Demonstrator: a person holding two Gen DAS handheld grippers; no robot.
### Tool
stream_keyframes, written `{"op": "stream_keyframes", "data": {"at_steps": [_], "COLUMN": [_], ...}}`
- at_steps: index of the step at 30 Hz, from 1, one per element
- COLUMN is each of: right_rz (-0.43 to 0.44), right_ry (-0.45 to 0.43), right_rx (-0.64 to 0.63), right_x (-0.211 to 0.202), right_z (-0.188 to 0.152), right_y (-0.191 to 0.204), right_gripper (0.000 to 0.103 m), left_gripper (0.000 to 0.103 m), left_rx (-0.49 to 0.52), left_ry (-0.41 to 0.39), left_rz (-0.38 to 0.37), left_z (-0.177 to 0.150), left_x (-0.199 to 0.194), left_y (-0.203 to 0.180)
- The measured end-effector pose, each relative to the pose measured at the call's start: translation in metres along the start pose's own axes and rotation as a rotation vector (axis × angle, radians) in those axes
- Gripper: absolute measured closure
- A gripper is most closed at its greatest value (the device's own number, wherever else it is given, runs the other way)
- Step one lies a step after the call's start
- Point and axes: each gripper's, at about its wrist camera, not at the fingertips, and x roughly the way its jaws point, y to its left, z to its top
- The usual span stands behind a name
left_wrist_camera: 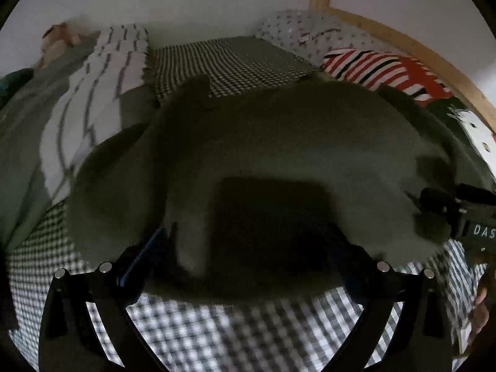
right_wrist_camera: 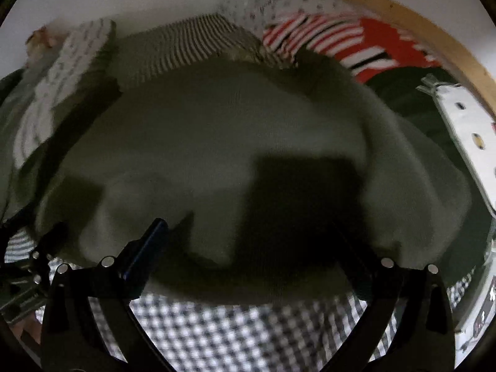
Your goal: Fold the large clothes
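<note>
- Two grippers, both low over the garment (left_wrist_camera: 279,142), an olive-grey knit spread on the checked sheet (left_wrist_camera: 217,334).
- Your left gripper (left_wrist_camera: 248,248): fingers stand wide apart, the garment's near edge lying between them; blur hides whether the pads touch cloth.
- Your right gripper (right_wrist_camera: 251,241): fingers likewise spread, straddling the near hem; its shadow falls dark on the knit.
- In the left view, the right gripper shows at the far right edge, beside the garment's side.
- Beyond the garment: a red striped cloth (right_wrist_camera: 341,40) to the right, a dotted pillow (left_wrist_camera: 310,31) by the wooden frame (left_wrist_camera: 403,49).
- Left of it, a white striped cloth (left_wrist_camera: 93,86).
</note>
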Motion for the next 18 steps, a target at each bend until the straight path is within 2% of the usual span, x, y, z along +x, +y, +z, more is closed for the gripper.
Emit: {"op": "stream_keyframes", "data": {"at_steps": [6,14,18], "right_rz": [0.008,-0.049,-0.052], "right_ry": [-0.103,-0.243,-0.297], "right_rx": [-0.017,-0.019,-0.012], "right_x": [-0.089,-0.200,-0.240], "right_z": [-0.039,-0.105,-0.133], "right_y": [0.017,0.019,0.019], "right_gripper": [0.003,0.003,0.003], "left_gripper": [0.005,0.005,0.005], "left_rx": [-0.012,-0.020,0.001], "left_ry": [-0.063,-0.135,-0.148], "left_rz": [-0.036,-0.059,-0.077], "left_z": [-0.035,-0.080,-0.102], "left_x": [-0.081,-0.189,-0.221], "left_y": [-0.001,0.005,0.001]}}
